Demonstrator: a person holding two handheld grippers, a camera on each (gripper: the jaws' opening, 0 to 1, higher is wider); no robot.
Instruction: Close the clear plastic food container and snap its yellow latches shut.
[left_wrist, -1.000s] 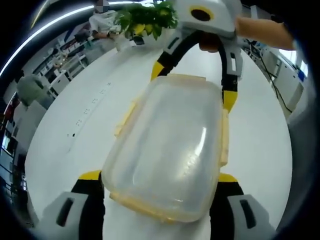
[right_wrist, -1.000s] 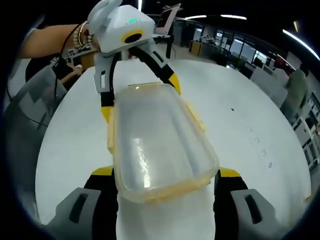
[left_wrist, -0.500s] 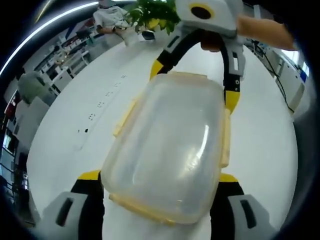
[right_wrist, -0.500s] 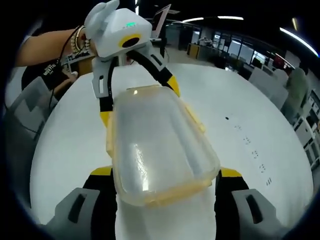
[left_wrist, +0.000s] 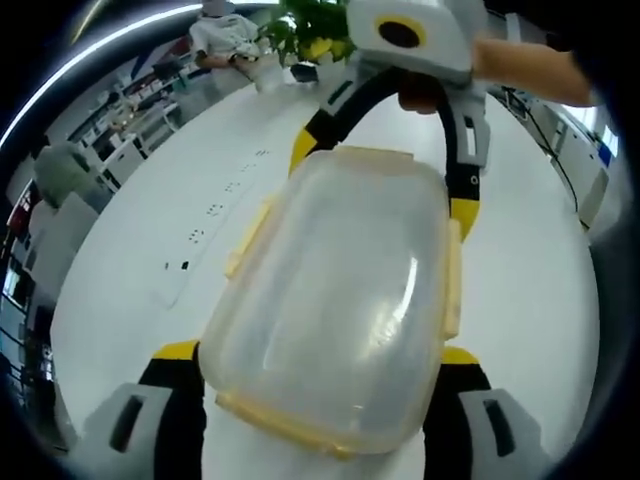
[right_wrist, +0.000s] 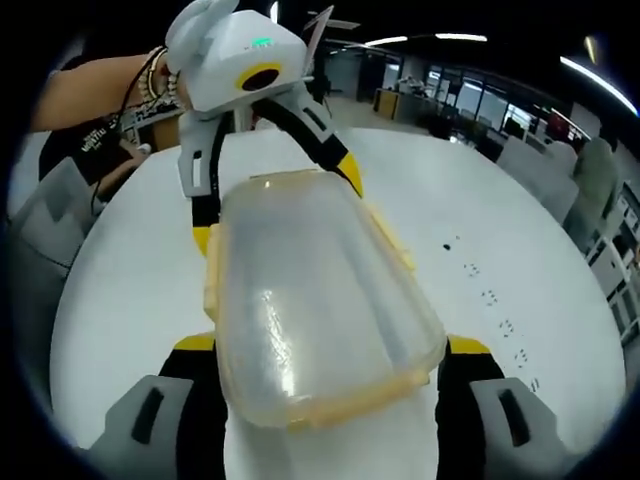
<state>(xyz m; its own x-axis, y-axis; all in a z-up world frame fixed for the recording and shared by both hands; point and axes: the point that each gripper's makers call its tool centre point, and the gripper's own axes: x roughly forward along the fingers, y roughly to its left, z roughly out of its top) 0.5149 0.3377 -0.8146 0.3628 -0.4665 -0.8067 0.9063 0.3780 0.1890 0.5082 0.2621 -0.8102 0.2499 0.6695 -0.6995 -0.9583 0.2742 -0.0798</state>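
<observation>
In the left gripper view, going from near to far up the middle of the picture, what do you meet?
Left gripper → clear container → right gripper gripping its far end → potted plant at the white table's far edge.

This looks like a big open-plan office or lab floor. The work goes on at a wide white bench (left_wrist: 150, 230), and long strip lights (right_wrist: 590, 70) run across a dark ceiling. Off to one side stand shelves (left_wrist: 130, 130) stacked with gear, and a leafy potted plant (left_wrist: 310, 25) sits at the far end of the bench. Further back are rows of desks with screens (right_wrist: 470, 100), and a person in white (left_wrist: 225, 35) is busy near the plant.
</observation>
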